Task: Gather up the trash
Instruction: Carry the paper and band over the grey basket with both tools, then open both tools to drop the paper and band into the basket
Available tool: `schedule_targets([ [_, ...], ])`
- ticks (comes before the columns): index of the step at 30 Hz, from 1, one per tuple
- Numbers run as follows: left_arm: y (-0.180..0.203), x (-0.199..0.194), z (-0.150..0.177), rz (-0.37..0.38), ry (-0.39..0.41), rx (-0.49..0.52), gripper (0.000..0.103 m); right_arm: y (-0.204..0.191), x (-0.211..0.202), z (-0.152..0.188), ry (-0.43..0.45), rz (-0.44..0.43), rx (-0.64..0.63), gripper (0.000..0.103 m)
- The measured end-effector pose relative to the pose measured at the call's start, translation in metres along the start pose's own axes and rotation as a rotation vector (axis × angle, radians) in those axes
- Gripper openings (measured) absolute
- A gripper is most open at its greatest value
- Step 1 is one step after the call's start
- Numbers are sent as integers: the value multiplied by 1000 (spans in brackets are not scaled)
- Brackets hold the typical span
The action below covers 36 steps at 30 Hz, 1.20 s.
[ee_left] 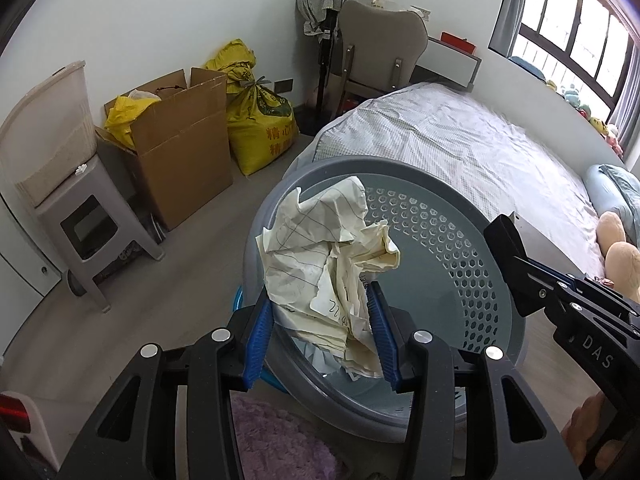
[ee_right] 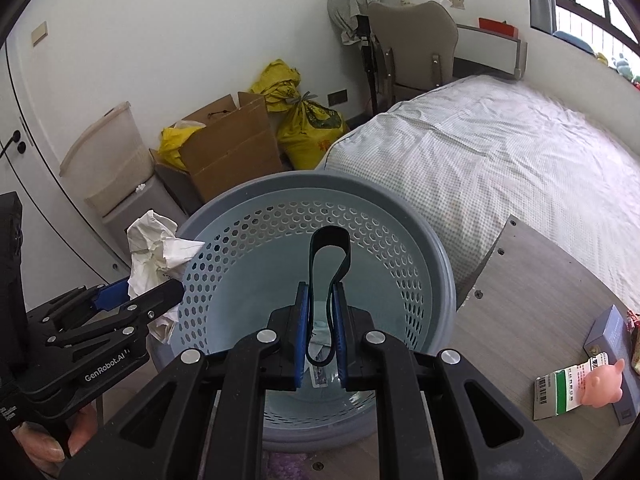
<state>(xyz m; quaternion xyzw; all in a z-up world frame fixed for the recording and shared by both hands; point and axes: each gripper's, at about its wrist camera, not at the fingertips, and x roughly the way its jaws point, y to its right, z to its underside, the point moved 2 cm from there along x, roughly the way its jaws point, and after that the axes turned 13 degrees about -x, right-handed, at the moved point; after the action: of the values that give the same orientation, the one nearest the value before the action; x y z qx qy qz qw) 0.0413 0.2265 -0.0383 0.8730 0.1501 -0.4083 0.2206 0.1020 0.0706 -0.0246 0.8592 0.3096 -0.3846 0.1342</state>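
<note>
A grey perforated waste basket [ee_left: 472, 256] stands on the floor beside the bed; it also shows in the right wrist view [ee_right: 400, 240]. My left gripper [ee_left: 320, 320] is shut on a crumpled sheet of lined paper [ee_left: 320, 248] and holds it over the basket's near rim; the paper also shows in the right wrist view [ee_right: 156, 256]. My right gripper [ee_right: 322, 320] is shut on a dark rubber band loop [ee_right: 330, 256] and holds it above the basket's opening. Scraps of paper [ee_right: 318, 360] lie at the basket's bottom.
A bed [ee_left: 460, 136] lies to the right. A cardboard box [ee_left: 180, 144], yellow sacks [ee_left: 260, 124] and a plastic stool [ee_left: 88, 224] stand along the wall. A wooden side table [ee_right: 560, 320] holds a box, a card and a pink toy pig [ee_right: 602, 384]. A purple rug [ee_left: 272, 440] lies below.
</note>
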Motion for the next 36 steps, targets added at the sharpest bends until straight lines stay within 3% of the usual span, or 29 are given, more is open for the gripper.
schedule_targets([
  [16,10,3,-5,18,5,13,47,3,12,-3,-20,-15,-4,16],
  [18,10,2,-5,18,5,12,50,4,10,-4,-14,-11,-7,22],
  [20,10,0,-5,17,6,11,54,4,6,-4,1,2,-7,42],
  [21,9,0,-5,18,7,10,56,5,4,-4,9,8,-8,44],
  [24,7,-3,-6,16,14,3,61,6,0,-5,17,13,-7,44],
  [36,3,-14,-6,16,25,-6,65,7,-7,-5,32,15,-6,49],
])
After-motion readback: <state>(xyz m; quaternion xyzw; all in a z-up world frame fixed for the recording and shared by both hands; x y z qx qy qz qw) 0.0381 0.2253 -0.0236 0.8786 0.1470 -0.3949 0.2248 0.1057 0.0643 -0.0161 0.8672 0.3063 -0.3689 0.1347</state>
